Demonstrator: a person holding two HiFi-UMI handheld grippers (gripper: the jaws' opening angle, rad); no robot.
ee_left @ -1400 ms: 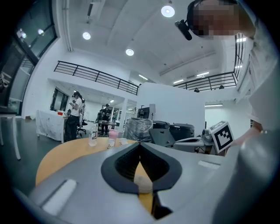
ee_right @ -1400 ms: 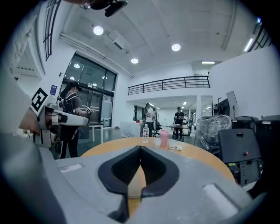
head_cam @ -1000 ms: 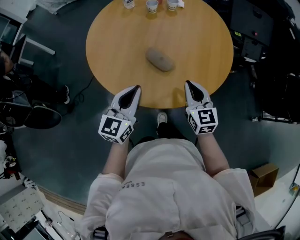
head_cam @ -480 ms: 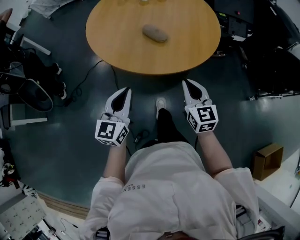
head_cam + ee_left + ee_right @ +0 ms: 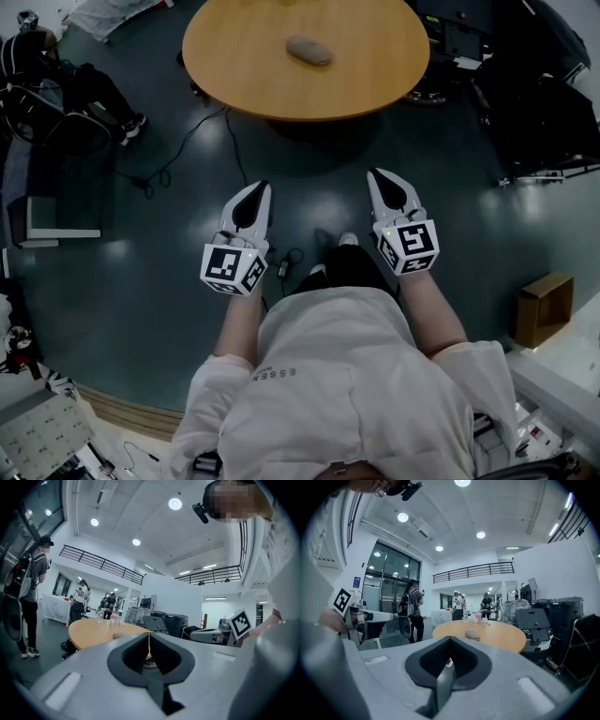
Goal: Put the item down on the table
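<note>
While left hand-held gripper (image 5: 263, 186) and right hand-held gripper (image 5: 375, 174) are closed, empty, item (image 5: 309, 50) lies on table (image 5: 375, 75).
Only gripper views show cups (image 5: 478, 617) on table.

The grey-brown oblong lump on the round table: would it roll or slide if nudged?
The oblong lump looks rounded and elongated, so it would probably roll sideways, wobbling, rather than slide. It holds a firm outline on the round table, so it is likely stiff. Weight cannot be told.

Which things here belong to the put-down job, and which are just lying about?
Job: grey oblong item on the round table; left gripper and right gripper, both shut, empty.
Lying about: cups on the table; cardboard box on the floor.
</note>
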